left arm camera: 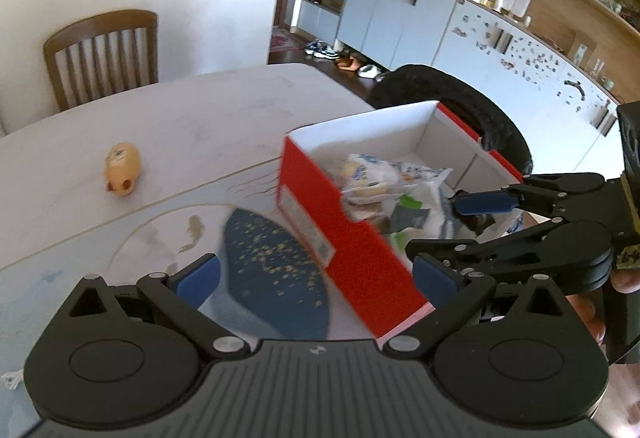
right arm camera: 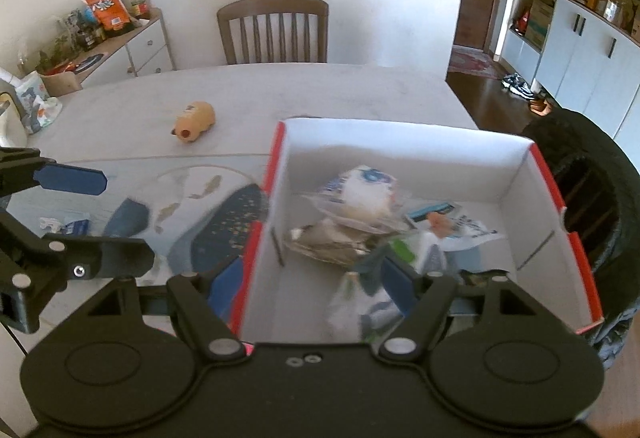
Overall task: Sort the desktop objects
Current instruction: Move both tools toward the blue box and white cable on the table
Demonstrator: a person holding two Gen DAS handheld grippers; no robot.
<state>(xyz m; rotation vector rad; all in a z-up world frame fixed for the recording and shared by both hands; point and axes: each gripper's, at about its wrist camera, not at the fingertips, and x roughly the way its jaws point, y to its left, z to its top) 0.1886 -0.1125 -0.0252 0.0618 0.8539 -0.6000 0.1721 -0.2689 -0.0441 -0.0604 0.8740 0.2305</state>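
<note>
An open red box (left arm camera: 352, 238) with a white inside (right arm camera: 400, 149) stands on the table's right part and holds crumpled wrappers and packets (right arm camera: 360, 205). My left gripper (left arm camera: 316, 278) is open wide, and the box's near corner lies between its fingers without touching the pads. My right gripper (right arm camera: 310, 288) is open astride the box's left wall, one finger outside and one inside over the wrappers. From the side, each gripper also shows in the other's view: the right gripper (left arm camera: 448, 226) and the left gripper (right arm camera: 104, 215). A tan animal toy (right arm camera: 194, 121) lies alone further back.
A dark blue speckled mat (left arm camera: 276, 270) lies left of the box, with a small blue object (right arm camera: 128, 222) and a little packet (right arm camera: 76, 226) beside it. A wooden chair (right arm camera: 272, 29) stands at the far edge. A black round seat (right arm camera: 592, 197) sits off the table's right side.
</note>
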